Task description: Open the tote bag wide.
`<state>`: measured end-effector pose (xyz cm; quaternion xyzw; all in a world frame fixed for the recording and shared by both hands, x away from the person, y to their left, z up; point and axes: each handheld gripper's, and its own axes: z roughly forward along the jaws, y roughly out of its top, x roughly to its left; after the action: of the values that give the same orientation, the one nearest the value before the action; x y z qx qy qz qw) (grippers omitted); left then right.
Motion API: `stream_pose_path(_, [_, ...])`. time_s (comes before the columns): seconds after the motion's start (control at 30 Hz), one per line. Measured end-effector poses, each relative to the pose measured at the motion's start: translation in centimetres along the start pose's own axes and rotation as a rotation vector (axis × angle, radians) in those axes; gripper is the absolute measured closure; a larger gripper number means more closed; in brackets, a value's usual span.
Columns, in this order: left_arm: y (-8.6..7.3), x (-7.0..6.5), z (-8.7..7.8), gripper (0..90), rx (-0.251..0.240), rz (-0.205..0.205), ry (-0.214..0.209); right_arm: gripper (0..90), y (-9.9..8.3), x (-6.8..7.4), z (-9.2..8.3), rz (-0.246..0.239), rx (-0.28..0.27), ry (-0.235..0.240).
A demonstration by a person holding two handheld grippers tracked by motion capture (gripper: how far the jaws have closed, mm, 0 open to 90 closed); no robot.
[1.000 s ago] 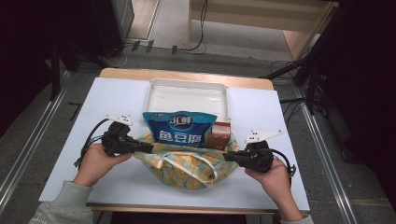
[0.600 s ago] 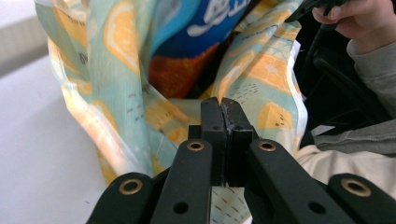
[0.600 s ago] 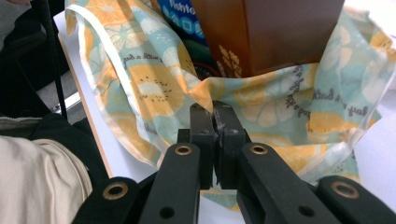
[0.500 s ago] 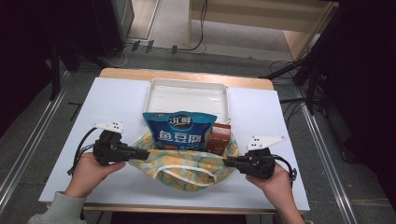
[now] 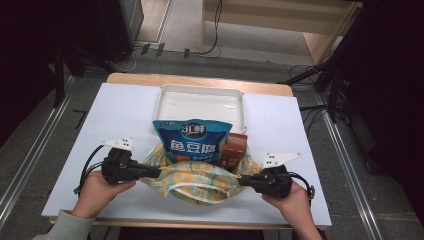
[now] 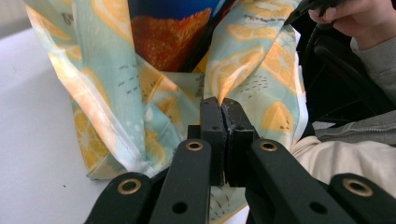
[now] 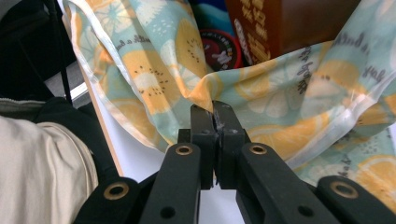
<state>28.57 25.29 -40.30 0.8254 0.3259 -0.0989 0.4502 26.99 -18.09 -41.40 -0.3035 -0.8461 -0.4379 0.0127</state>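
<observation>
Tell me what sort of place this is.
Probably a lab or workshop set up for recording, not a home: a white-topped table stands on a bare floor, loose cables trail behind it, metal rails run alongside, and a plain wooden bench sits beyond.

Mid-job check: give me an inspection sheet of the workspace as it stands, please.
Surface: white table top, wooden edge at the far side.
Job's things: fruit-print bag with a blue snack packet and a brown box standing in it.
Clutter: empty white tray behind the bag.
Grippers: left hand-held gripper and right hand-held gripper each shut on the bag's edge, on opposite sides.
Cables: a black cable trails from the left gripper; more on the floor.
Surroundings: grey floor, wooden furniture beyond.
</observation>
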Motion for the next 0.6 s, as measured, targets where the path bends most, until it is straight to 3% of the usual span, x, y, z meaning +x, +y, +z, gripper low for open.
stream_pose_path(0.27, [-0.7,-0.1,0.4,88.3,0.01,0.028,0.012,90.0,-0.6,0.0,0.9,0.009,0.036,0.02])
stream_pose_path(0.6, [-1.4,0.5,1.3,89.6,0.009,0.005,0.008,90.0,-1.0,-0.5,2.0,0.024,0.058,0.041])
